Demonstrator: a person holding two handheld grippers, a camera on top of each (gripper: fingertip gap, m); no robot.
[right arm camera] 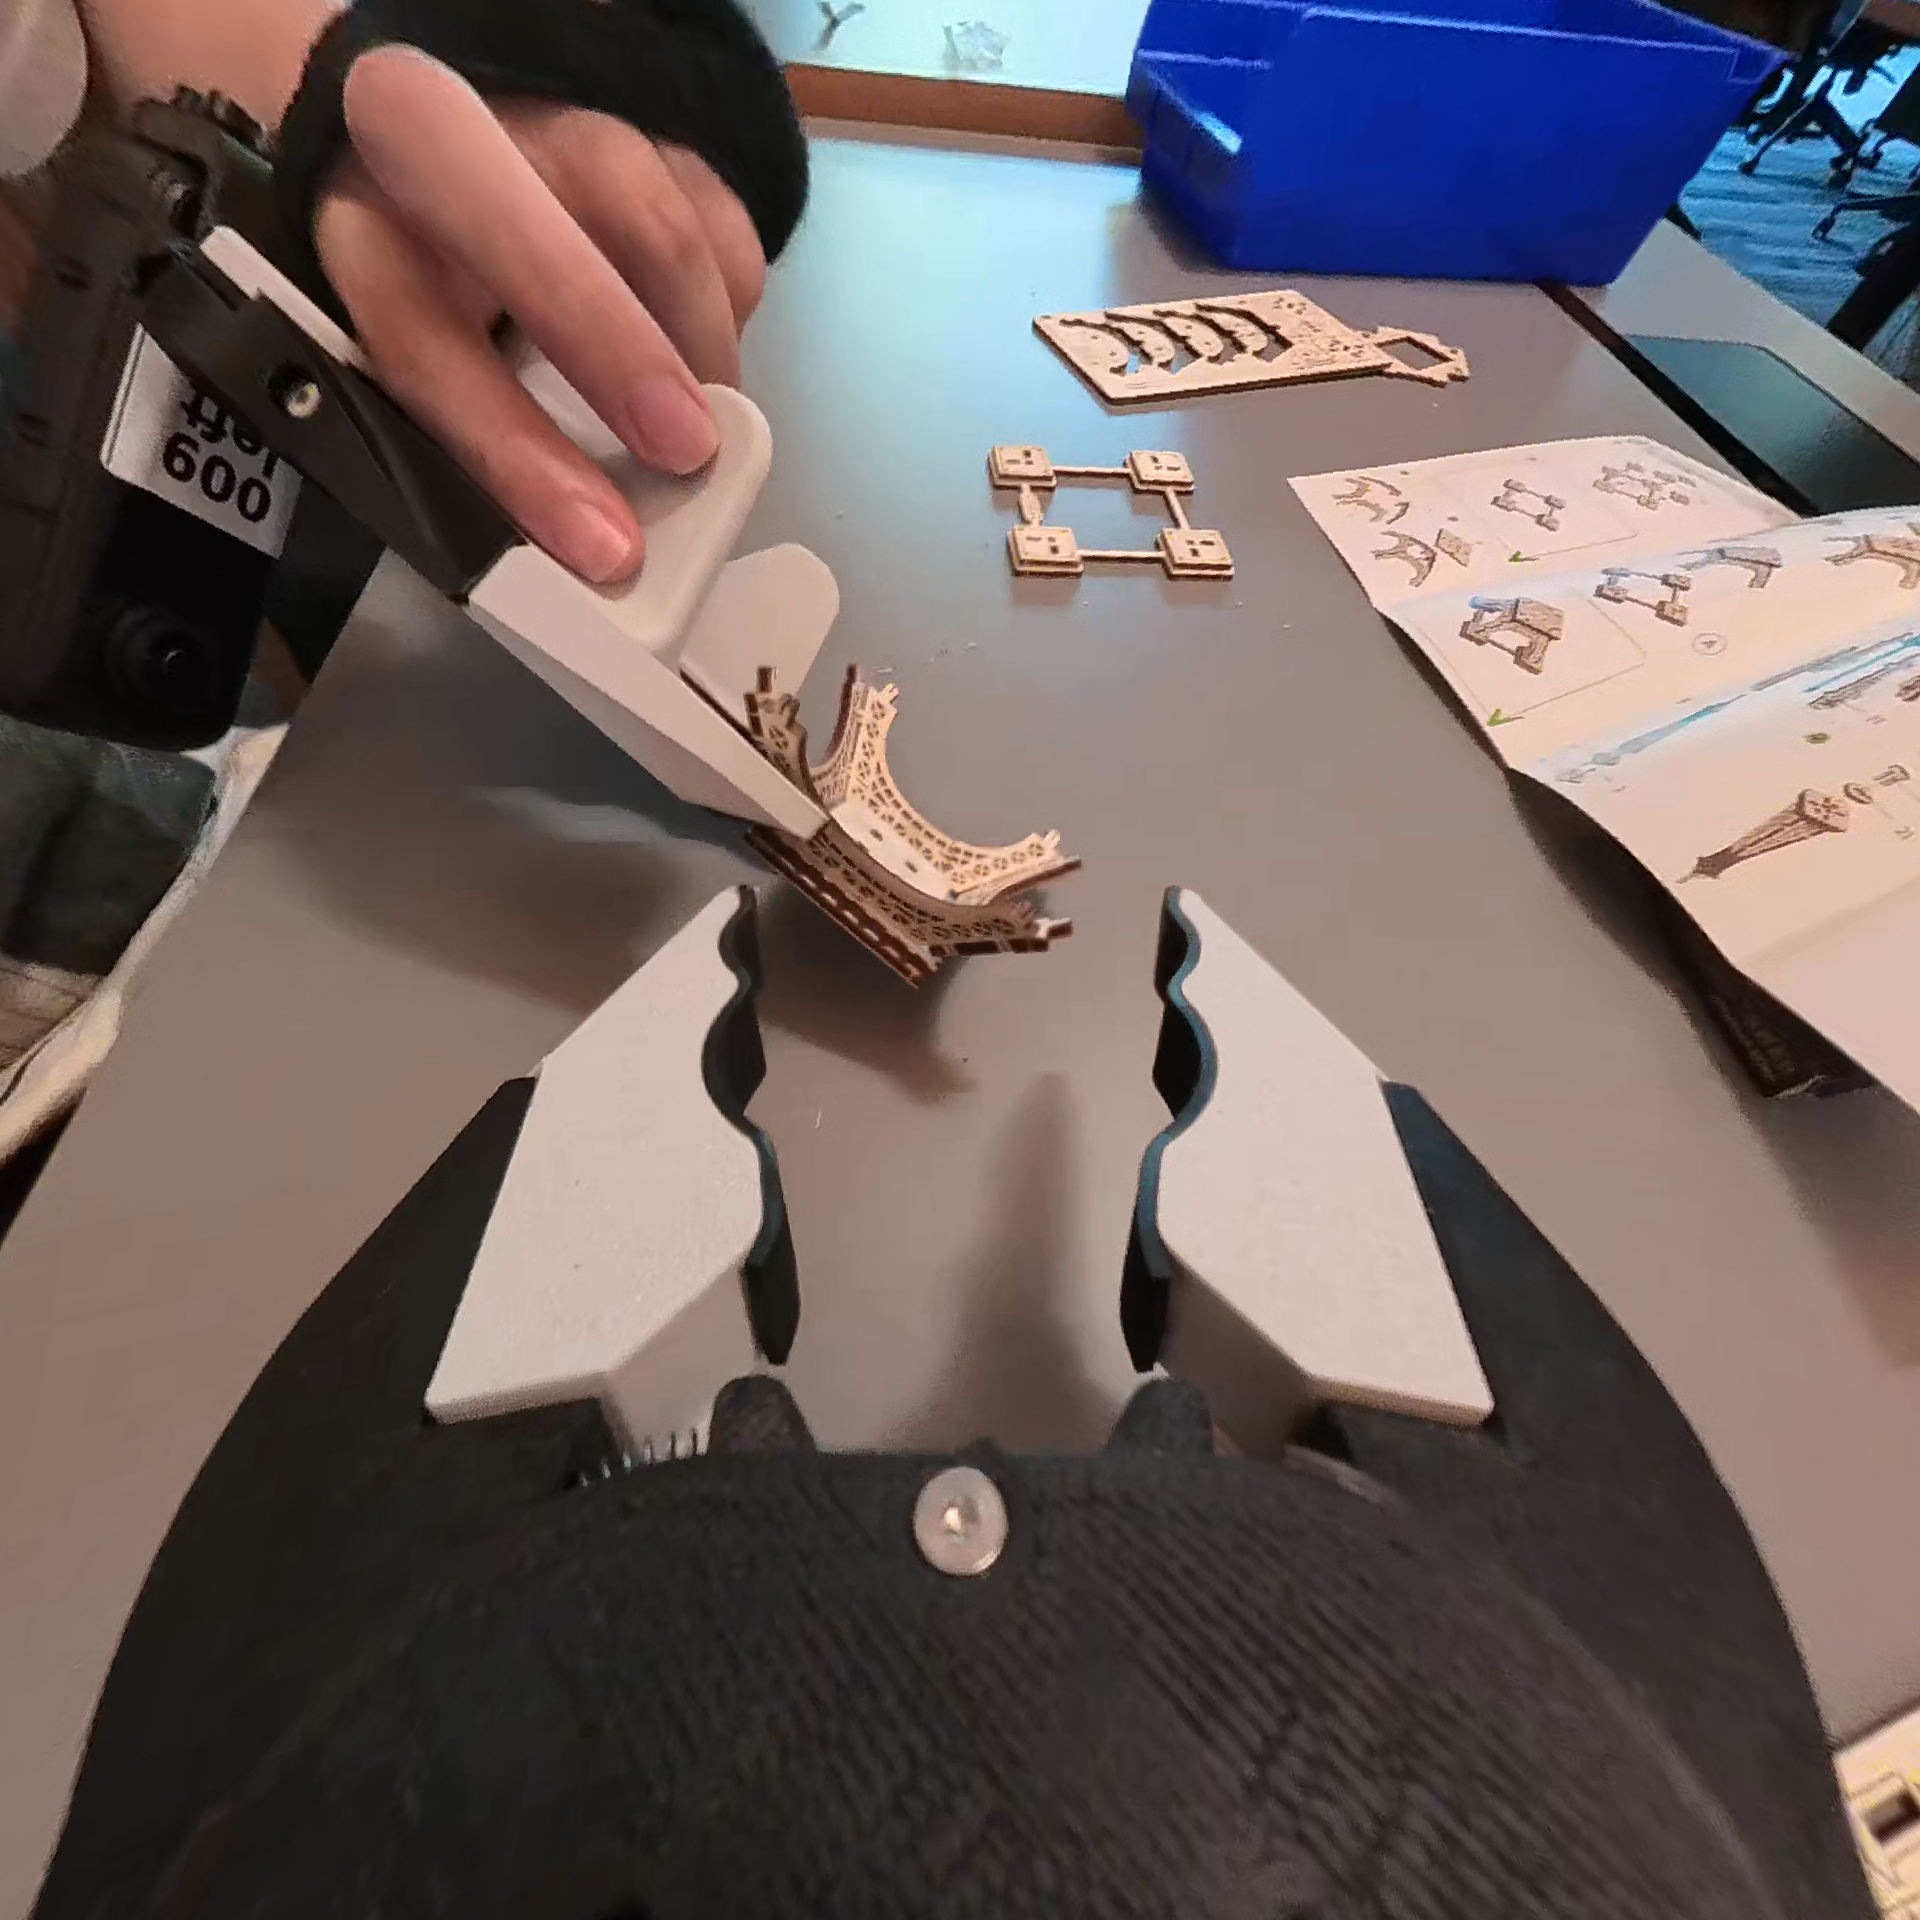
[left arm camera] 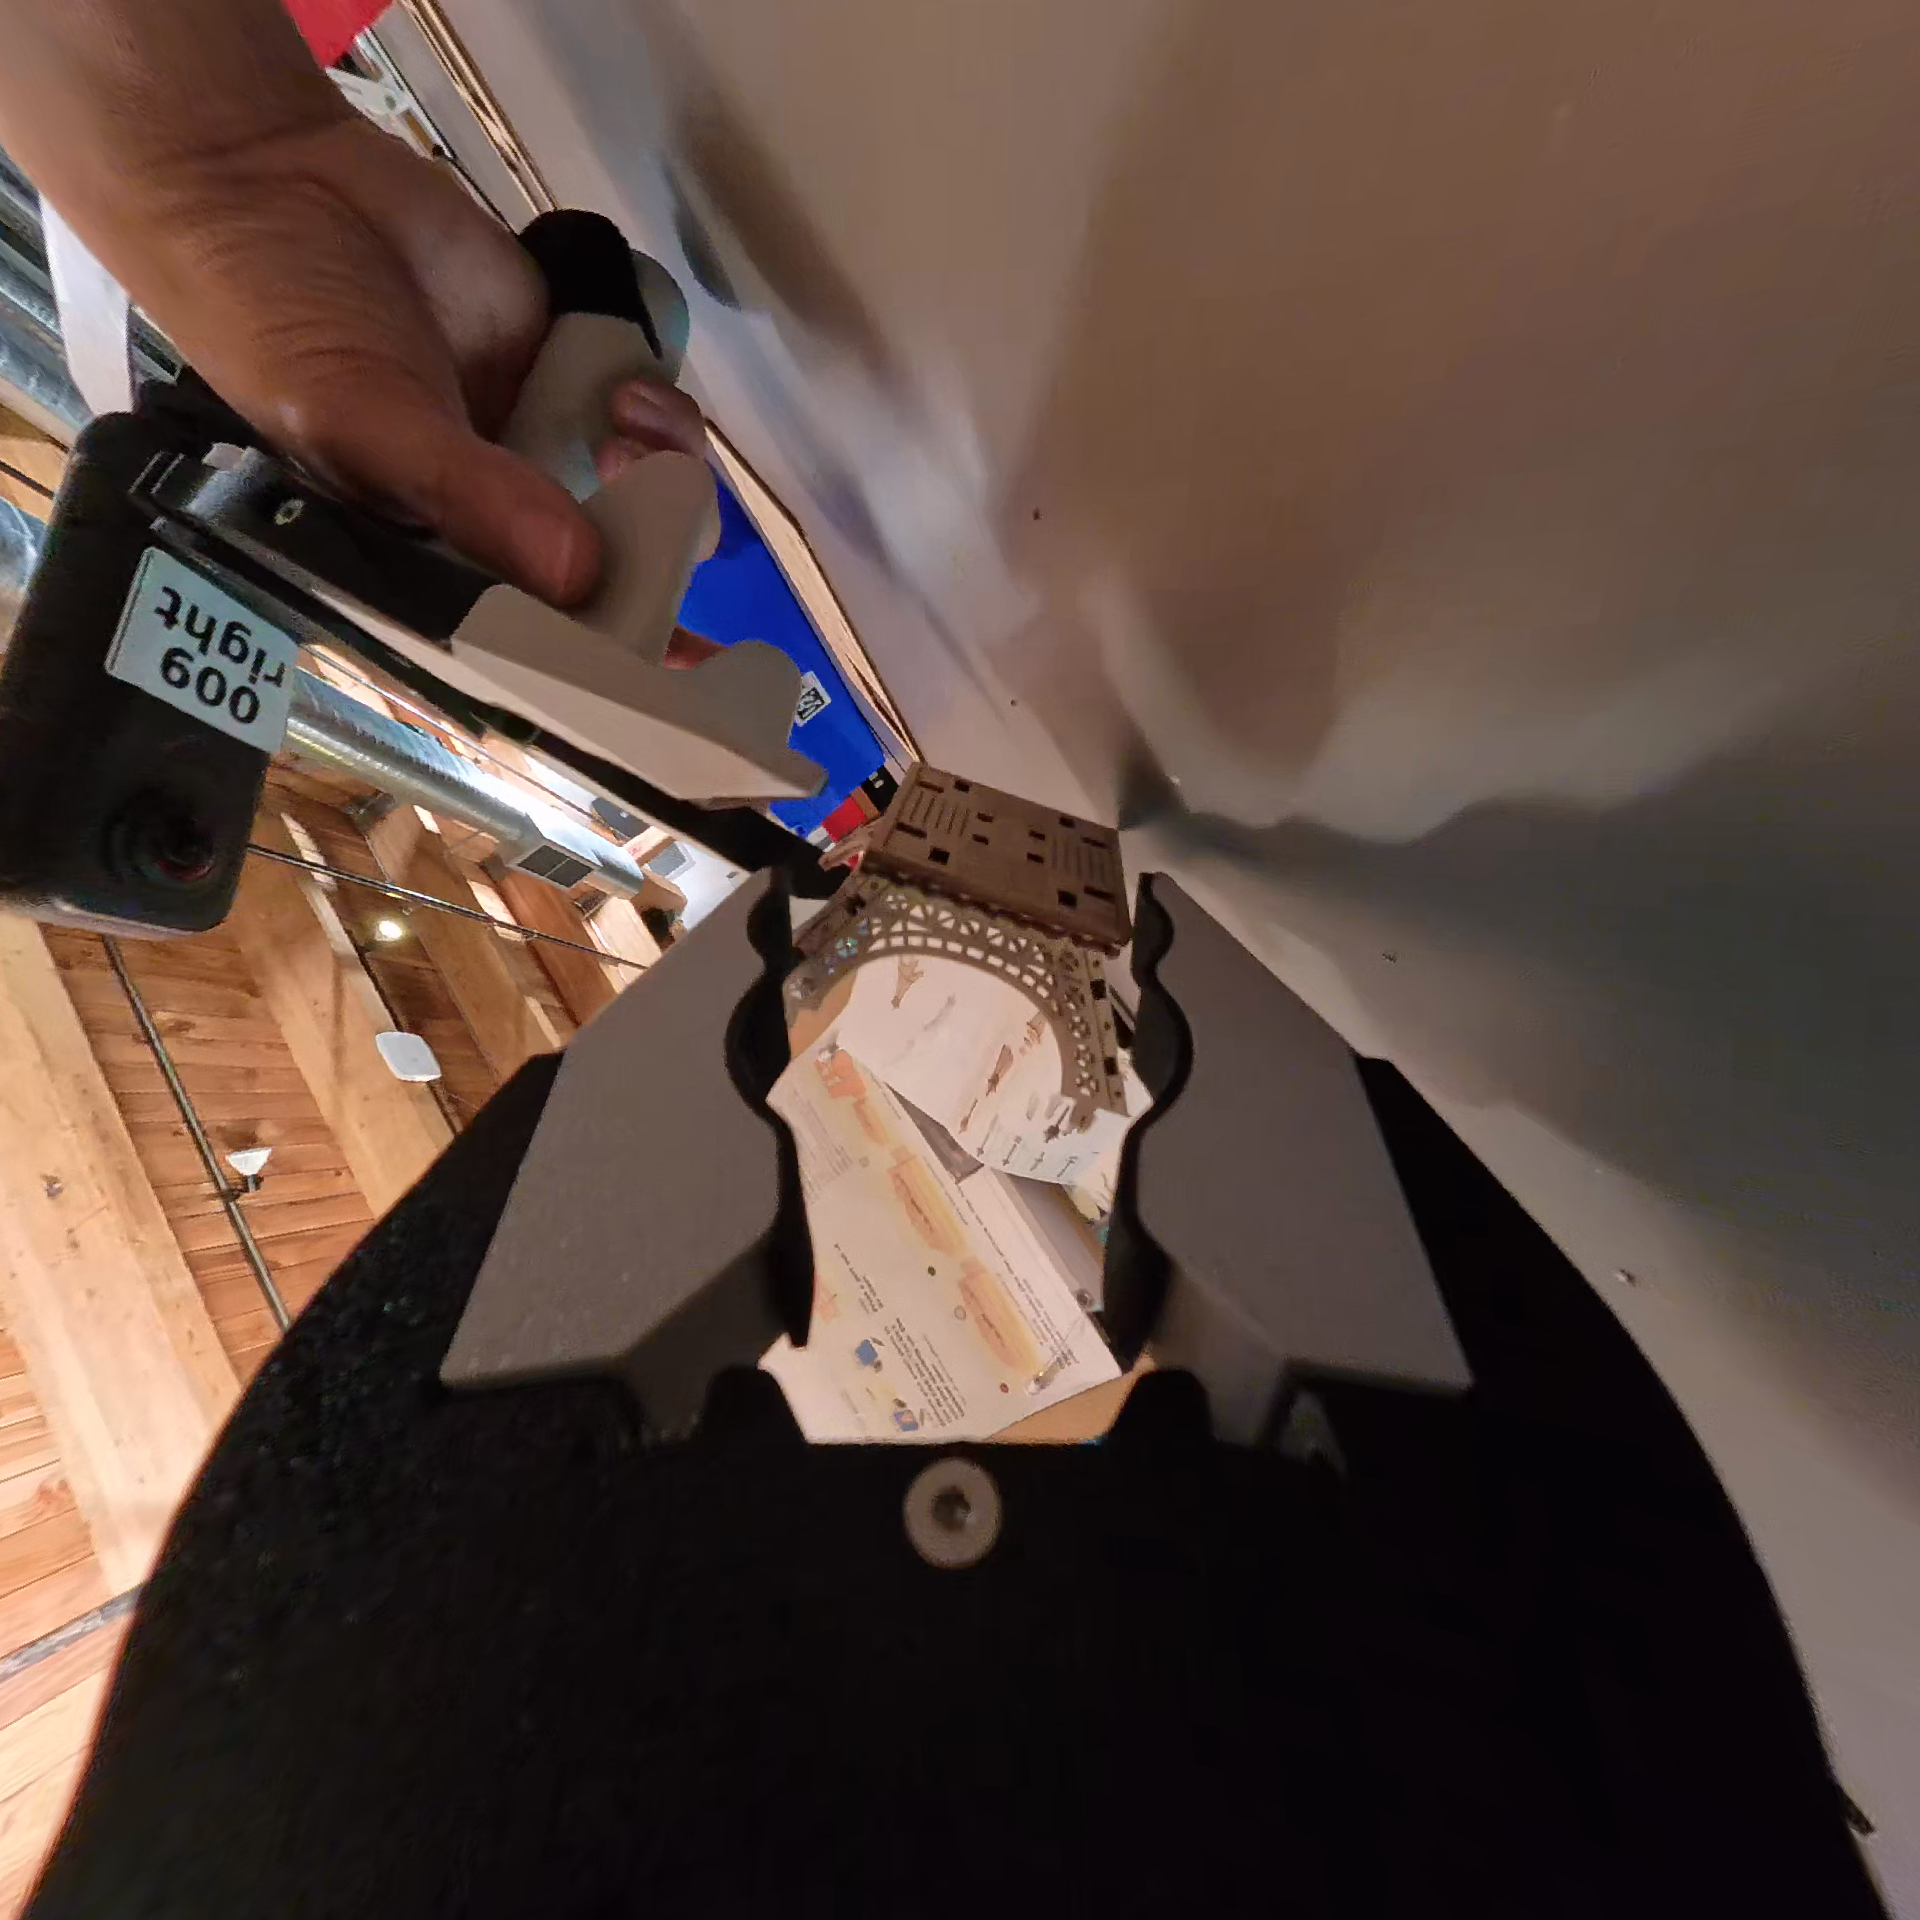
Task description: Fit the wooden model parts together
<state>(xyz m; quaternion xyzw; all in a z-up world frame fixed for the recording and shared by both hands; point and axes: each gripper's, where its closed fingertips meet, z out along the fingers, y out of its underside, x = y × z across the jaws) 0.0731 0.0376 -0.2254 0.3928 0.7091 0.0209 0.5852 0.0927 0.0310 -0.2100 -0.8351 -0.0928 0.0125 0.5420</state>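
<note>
A wooden arch assembly [right arm camera: 914,862], lattice legs on a slotted platform, is tilted just above the grey table [right arm camera: 468,935]. My left gripper [right arm camera: 784,774] is shut on it from the upper left. In the left wrist view the assembly [left arm camera: 997,847] sits between the fingertips of my left gripper [left arm camera: 956,899]. My right gripper [right arm camera: 958,914] is open and empty, its tips just in front of the assembly and low over the table. A square wooden base frame [right arm camera: 1112,514] with four corner pads lies flat farther back.
A wooden sheet with arch parts [right arm camera: 1236,343] lies behind the base frame. An unfolded instruction sheet [right arm camera: 1621,644] covers the right side and also shows in the left wrist view [left arm camera: 935,1226]. A blue bin [right arm camera: 1434,135] stands at the back right.
</note>
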